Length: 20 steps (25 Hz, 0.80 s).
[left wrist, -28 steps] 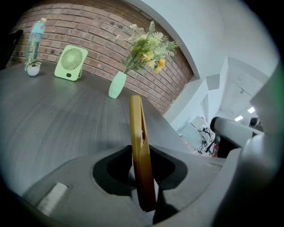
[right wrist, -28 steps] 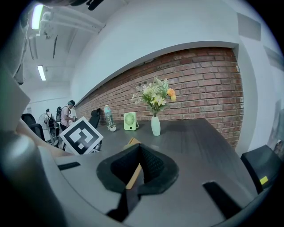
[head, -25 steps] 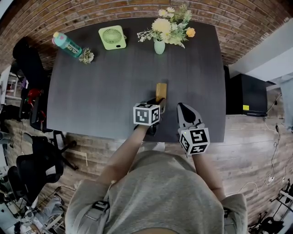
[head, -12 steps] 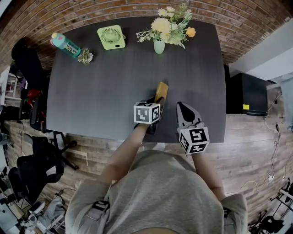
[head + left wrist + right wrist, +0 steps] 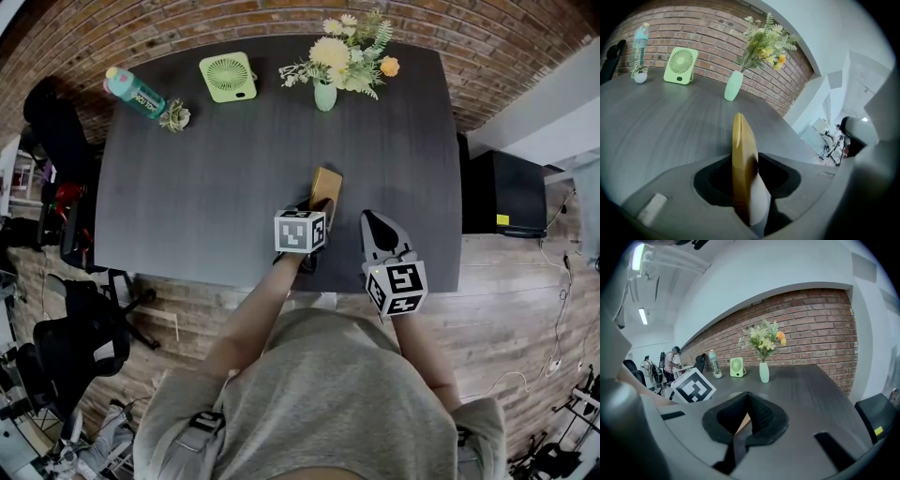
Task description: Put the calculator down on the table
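The left gripper has its jaws opening, with the yellow calculator edge-on between them and a gap on each side. It is low over the bench, well nearer the person than the vase. The right gripper is closed and empty.

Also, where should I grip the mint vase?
Probably mid-body, coming in level from the near edge of the table: the vase stands upright and slim, and the flowers spread over its mouth, blocking a top grasp.

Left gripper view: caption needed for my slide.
Left gripper opening its fingers around an edge-on yellow calculator; green fan and flower vase on the table beyond.
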Tool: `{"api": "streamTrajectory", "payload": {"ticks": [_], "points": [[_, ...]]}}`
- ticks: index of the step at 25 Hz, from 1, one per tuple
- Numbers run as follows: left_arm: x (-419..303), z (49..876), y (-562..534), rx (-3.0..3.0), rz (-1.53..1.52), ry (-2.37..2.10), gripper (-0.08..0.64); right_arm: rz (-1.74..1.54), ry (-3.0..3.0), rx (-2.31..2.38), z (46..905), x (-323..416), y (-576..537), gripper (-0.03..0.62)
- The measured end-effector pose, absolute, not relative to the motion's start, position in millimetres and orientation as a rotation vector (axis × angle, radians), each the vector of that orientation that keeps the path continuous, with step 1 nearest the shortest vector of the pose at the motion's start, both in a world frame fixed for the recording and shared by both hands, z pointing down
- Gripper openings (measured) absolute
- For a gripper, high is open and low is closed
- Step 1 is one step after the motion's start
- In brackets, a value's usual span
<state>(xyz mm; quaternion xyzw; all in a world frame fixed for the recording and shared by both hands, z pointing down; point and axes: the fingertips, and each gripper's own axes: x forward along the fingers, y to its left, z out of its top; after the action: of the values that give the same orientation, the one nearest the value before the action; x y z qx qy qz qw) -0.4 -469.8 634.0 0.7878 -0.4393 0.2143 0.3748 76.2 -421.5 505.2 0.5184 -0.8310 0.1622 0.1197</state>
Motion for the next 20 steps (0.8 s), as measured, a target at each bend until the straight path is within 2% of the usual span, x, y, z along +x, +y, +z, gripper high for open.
{"api": "streamTrajectory", "payload": {"ticks": [10, 20], "points": [[-23, 642, -472, 1.976, 0.586, -1.26, 0.231, 0.469, -2.433, 1.511, 506, 75, -411, 0.003], [-26, 640, -466, 1.992, 0.614, -1.301, 0.232, 0.441, -2.444, 1.526, 501, 78, -396, 0.003]]}}
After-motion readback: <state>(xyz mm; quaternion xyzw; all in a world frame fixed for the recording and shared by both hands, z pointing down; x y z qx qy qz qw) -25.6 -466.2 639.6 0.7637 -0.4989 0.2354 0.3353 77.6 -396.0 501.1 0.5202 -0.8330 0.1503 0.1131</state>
